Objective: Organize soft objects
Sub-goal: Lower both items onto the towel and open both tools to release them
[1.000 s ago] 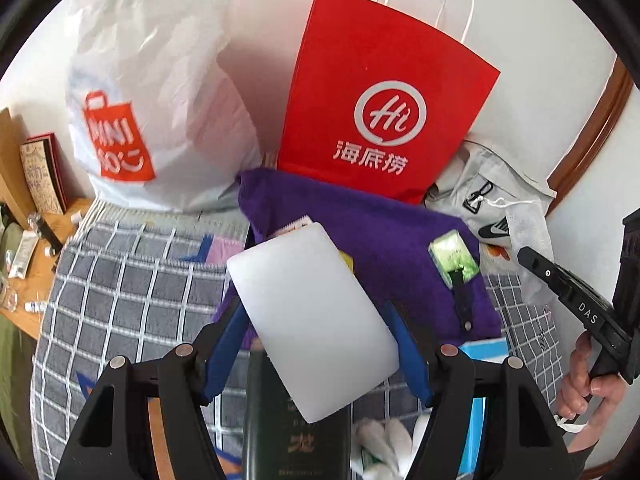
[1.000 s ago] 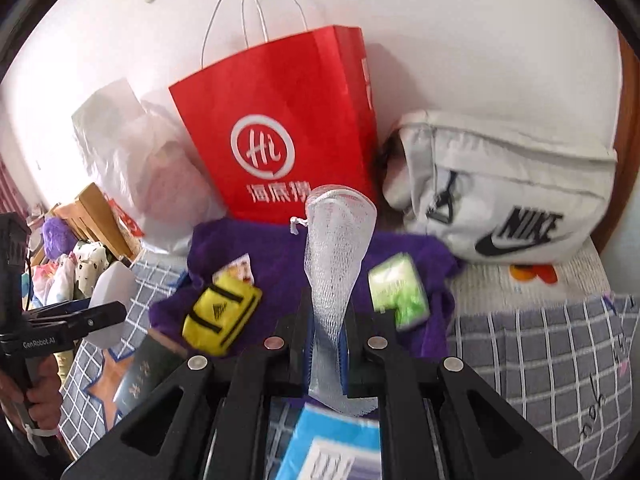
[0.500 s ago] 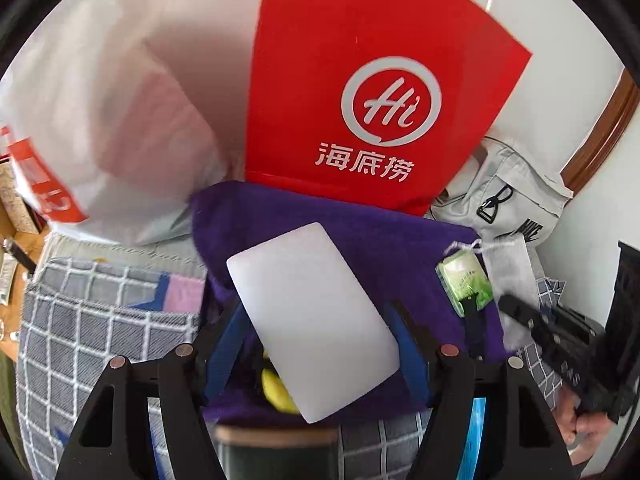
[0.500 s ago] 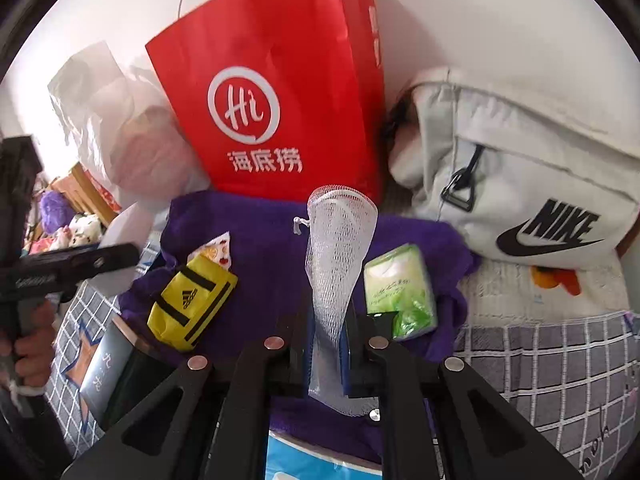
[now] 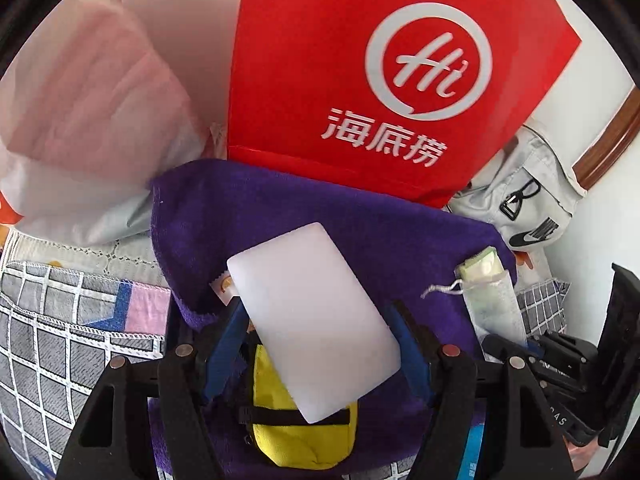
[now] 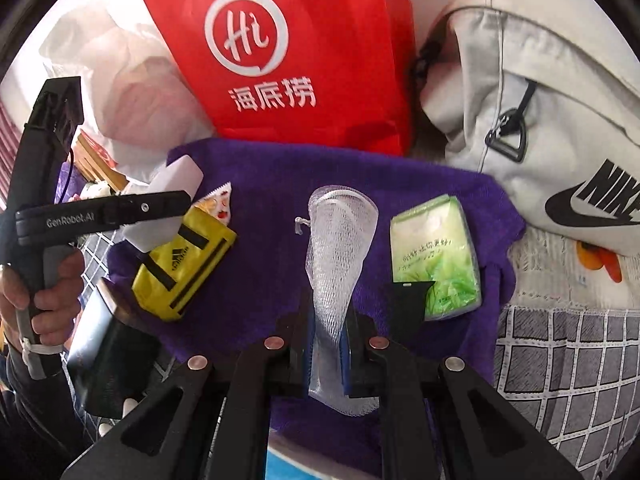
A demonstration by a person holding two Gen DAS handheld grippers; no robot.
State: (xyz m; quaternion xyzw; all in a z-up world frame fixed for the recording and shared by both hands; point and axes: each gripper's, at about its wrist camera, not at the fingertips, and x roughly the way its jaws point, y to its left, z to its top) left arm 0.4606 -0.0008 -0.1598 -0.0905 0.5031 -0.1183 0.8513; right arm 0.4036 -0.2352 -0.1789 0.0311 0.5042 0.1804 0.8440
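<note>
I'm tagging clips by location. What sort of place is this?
Probably a bedroom: things lie on a checked bedsheet against a wall, with a Nike bag, a red paper bag and a purple towel spread on it.

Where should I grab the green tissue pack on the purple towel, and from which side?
Take the green tissue pack across its two long edges, coming from above. It lies flat on the purple towel, so its narrow width probably suits the jaws. A small black piece overlaps its near-left corner, so grip nearer the far half. Both grippers are full now: the right gripper pinches the mesh pouch.
</note>
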